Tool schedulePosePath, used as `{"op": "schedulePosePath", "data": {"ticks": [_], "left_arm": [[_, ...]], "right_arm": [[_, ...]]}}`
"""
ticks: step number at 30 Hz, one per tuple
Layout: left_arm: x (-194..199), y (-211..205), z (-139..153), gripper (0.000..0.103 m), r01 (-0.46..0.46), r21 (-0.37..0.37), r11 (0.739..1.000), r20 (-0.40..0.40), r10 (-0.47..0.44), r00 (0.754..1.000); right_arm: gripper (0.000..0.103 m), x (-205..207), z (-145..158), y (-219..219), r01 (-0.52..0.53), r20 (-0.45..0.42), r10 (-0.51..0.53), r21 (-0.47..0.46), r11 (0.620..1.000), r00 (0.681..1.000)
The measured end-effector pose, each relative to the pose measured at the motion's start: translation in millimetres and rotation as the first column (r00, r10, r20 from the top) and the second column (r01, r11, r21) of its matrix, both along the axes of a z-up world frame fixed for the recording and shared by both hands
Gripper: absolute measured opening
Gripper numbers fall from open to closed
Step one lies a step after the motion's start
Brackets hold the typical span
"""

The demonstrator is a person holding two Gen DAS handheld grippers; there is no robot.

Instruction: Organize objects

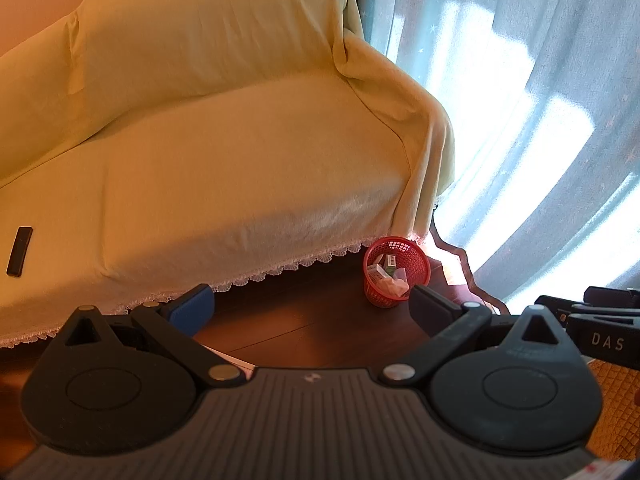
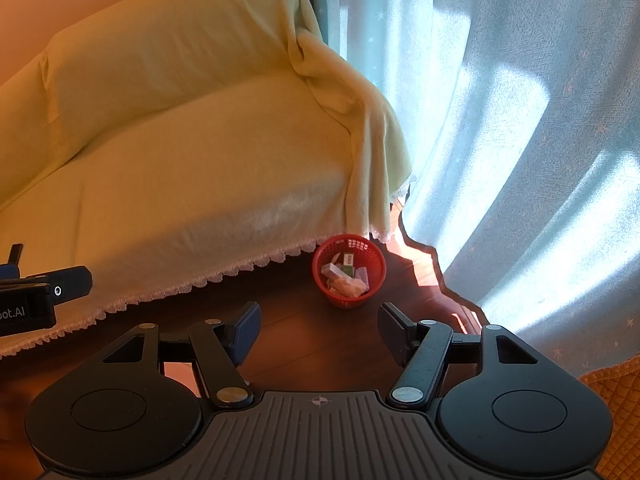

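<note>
A small red mesh basket [image 1: 396, 270] [image 2: 349, 270] stands on the dark wooden floor by the sofa's right corner, holding small cartons and crumpled paper. A black remote [image 1: 19, 251] lies on the sofa seat at the far left. My left gripper [image 1: 310, 312] hovers open over the floor, nothing between its fingers, the basket just beyond its right finger. My right gripper [image 2: 319, 332] is also open and empty, with the basket a little ahead between its fingers. The other gripper's body shows at each view's edge.
A sofa under a yellow-green cover with a lace hem [image 1: 224, 160] [image 2: 180, 168] fills the left. Pale blue curtains [image 1: 540, 120] [image 2: 520, 140] hang at the right, sunlit. An orange quilted cushion [image 2: 616, 400] sits at the lower right.
</note>
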State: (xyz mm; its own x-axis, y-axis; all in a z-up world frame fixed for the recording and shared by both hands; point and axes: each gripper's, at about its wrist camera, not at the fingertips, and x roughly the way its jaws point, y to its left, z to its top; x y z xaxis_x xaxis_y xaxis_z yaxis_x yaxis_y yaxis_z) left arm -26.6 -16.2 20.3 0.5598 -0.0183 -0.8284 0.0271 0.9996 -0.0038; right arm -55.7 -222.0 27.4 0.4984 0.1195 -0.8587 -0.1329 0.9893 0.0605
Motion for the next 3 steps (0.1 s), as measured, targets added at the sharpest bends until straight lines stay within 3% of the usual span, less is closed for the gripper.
{"op": "schedulePosePath", "data": {"ticks": [3], "left_arm": [[1.6,-1.0,1.8,0.102,-0.006,-0.008,1.000,0.009,0.007,1.000]], "right_arm": [[0.062,-0.1,0.1,-1.2,0.002,0.000,-0.002,-0.001,1.000,1.000]]}}
